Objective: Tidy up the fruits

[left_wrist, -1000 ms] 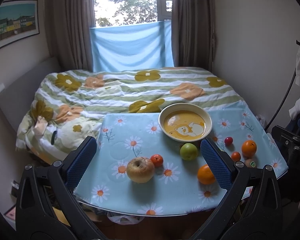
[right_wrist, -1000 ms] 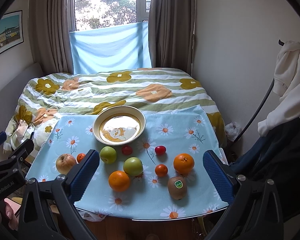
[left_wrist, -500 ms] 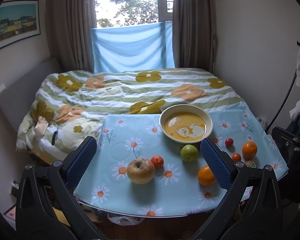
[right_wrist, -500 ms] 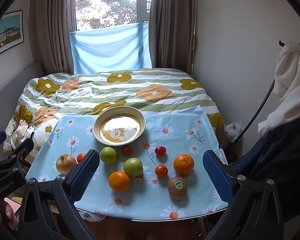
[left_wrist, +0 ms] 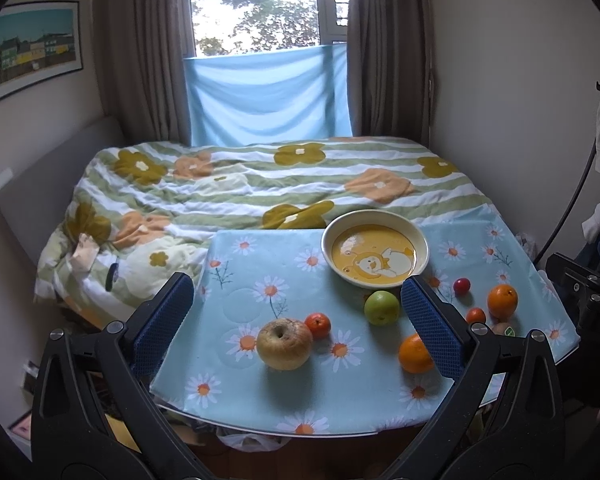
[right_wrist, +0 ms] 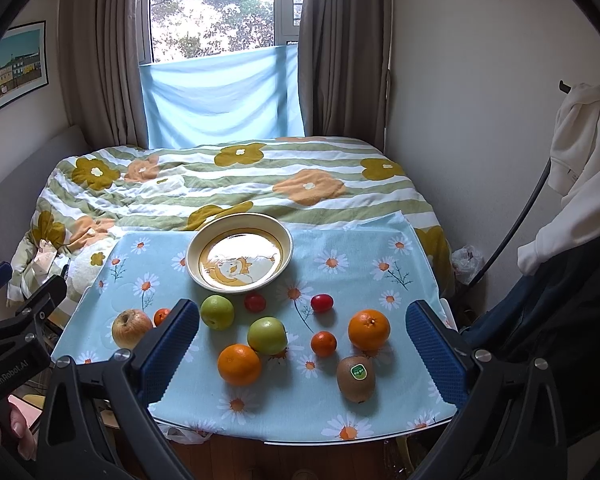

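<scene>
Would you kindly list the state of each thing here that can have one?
Bowl: upright, empty.
Left gripper: jaws open, holding nothing.
Right gripper: jaws open, holding nothing.
Kiwi: on the table, sticker up.
Yellow apple: upright, stem dimple showing.
Curtains: drawn apart.
Blue cloth: covering the lower window.

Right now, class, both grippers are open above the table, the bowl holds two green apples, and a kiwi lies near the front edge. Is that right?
Not quite. The bowl holds no fruit: both green apples lie on the tablecloth, as the right wrist view shows. The rest stands: both grippers open, kiwi near the front edge.
</scene>
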Available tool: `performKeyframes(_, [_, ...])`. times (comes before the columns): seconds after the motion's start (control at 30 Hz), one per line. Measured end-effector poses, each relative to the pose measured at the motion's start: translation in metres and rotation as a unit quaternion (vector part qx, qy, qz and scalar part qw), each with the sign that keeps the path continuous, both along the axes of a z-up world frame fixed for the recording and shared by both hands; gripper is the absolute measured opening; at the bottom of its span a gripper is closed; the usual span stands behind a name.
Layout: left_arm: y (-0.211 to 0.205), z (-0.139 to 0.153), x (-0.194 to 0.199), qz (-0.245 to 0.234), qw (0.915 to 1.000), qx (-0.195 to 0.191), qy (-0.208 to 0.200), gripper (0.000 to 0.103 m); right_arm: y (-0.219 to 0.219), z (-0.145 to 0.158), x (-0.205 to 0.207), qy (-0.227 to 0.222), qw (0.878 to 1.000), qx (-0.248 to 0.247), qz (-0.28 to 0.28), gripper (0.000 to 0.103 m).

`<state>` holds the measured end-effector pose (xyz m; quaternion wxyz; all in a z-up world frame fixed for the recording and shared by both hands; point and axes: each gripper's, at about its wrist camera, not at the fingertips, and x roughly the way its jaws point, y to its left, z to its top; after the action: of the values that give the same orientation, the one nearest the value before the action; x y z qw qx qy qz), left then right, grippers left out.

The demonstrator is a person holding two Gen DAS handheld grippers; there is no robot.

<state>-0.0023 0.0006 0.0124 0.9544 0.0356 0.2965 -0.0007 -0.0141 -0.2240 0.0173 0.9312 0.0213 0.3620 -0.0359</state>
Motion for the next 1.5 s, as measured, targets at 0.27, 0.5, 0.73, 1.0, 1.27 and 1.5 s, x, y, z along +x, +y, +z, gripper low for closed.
performKeyframes(0.27, [0.001, 0.0, 0.001, -0.001, 1.0, -0.001, 0.0, 0.103, 0.0, -0.002, 0.0, 0.0, 1.0, 0.0, -0.001, 0.103])
performKeyframes(0.5, [0.001, -0.001, 0.002, -0.001, 1.0, -0.003, 0.001, 0.103, 0.001, 0.0, 0.0, 0.001, 1.0, 0.002, -0.001, 0.103])
performKeyframes(0.73, [0.0, -0.001, 0.002, -0.001, 1.0, -0.002, 0.0, 0.103, 0.001, 0.001, -0.001, 0.001, 1.0, 0.002, -0.001, 0.103])
performKeyframes(1.0, [0.001, -0.003, 0.002, -0.002, 1.0, -0.001, 0.001, 0.103, 0.004, 0.009, 0.001, 0.001, 1.0, 0.009, -0.002, 0.103])
performKeyframes(1.27, [0.017, -0.013, 0.008, -0.006, 0.9998, 0.01, 0.015, 0.103, 0.014, 0.003, 0.005, 0.014, 1.0, 0.014, -0.004, 0.103])
performKeyframes(1.5, [0.038, -0.057, 0.026, -0.02, 0.9983, 0.016, 0.052, 0.103, 0.026, -0.051, 0.016, 0.057, 0.998, 0.024, -0.004, 0.103])
